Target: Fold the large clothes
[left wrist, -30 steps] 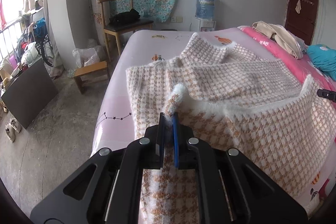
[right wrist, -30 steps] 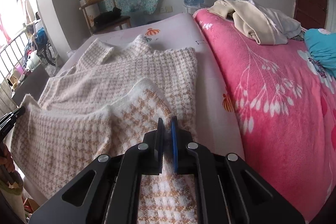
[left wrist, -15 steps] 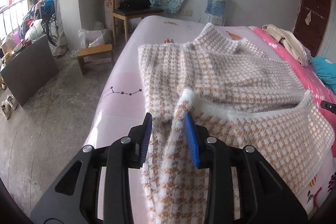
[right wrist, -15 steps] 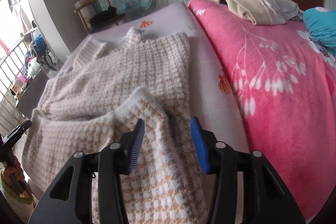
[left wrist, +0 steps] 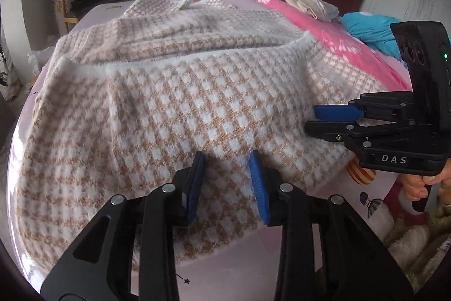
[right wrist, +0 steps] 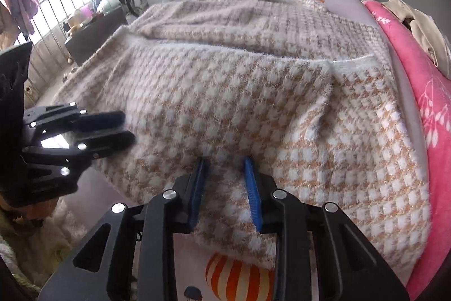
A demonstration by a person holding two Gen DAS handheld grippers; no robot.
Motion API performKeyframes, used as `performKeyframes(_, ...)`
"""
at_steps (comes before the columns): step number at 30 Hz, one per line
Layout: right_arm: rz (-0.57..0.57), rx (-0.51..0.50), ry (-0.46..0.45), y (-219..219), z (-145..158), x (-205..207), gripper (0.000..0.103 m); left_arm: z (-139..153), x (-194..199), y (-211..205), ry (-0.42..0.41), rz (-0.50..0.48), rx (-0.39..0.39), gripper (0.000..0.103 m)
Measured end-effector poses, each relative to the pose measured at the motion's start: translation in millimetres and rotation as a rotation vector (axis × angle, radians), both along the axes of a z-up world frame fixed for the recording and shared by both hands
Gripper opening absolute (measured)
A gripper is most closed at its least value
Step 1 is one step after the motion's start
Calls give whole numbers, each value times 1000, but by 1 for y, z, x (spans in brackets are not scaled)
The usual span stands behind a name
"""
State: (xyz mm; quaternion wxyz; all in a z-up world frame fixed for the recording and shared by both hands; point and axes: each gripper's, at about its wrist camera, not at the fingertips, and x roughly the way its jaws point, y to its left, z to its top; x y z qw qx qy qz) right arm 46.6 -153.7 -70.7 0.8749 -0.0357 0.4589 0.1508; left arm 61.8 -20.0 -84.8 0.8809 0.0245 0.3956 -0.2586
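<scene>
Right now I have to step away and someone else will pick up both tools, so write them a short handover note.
Left tool: open, nothing held; its jaws have opened, and it hovers over the near fold of the sweater.
Right tool: open, nothing held; its jaws have just narrowed, with only the sweater's near edge below them.
Sweater: spread on the bed, beside the pink blanket.
Done: the bottom hem is folded up over the body, its white edge running across the middle.
Left: the sweater is still wide, so further folds and smoothing probably remain.
</scene>
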Motion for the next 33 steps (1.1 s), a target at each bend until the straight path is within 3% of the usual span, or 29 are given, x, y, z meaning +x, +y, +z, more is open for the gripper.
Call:
performKeyframes(2, -12, -2, 9, -1, 9, 1, 28, 4, 3, 3, 12, 8, -17, 33)
performKeyframes(6, -8, 11, -62, 3, 30, -1, 24, 6, 5, 6, -8, 14, -8, 33)
performKeyframes(11, -2, -25, -103, 21, 11, 23, 24, 2, 6, 7, -12, 33, -20, 33)
performKeyframes(14, -5, -49, -79, 27, 24, 25, 24, 3, 5, 8, -9, 39, -28, 33)
performKeyframes(17, -12, -30, -125, 27, 40, 30, 24, 1, 3, 8, -20, 48, -34, 33)
performKeyframes(20, -55, -42, -69, 24, 15, 58, 24, 1, 2, 6, -27, 53, -31, 33)
performKeyframes(24, -88, 62, -52, 12, 10, 71, 24, 1, 0, 9, -28, 52, -43, 33)
performKeyframes(29, -93, 116, -79, 5, 30, 45, 24, 7, -4, 16, -41, 57, -60, 33)
performKeyframes(33, -110, 45, -114, -1, 42, 10, 24, 16, 4, 38, -80, 121, -58, 33)
